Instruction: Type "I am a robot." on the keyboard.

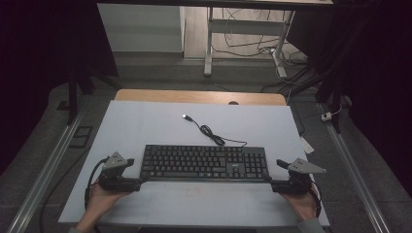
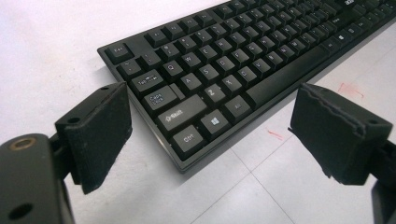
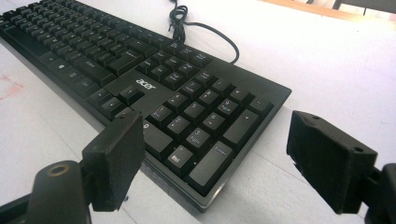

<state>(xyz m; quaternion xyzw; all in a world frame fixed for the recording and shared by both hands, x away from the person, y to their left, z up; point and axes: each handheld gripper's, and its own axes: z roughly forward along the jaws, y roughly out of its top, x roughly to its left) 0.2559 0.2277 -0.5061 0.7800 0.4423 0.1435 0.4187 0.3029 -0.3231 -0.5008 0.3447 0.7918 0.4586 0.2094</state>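
- Keyboard (image 1: 204,163) lies flat on the white table (image 1: 145,121), near the middle, its cable (image 1: 210,131) curling off toward the far side.
- Left gripper (image 1: 141,182) at the keyboard's near-left corner — jaws wide apart, gripping nothing.
- Right gripper (image 1: 270,183) at the near-right corner — jaws wide apart too, corner between them, not clamped.

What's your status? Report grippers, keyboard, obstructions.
Left gripper open at black plastic keyboard's near-left corner. Right gripper open at its near-right corner. Its black cable lies coiled behind.
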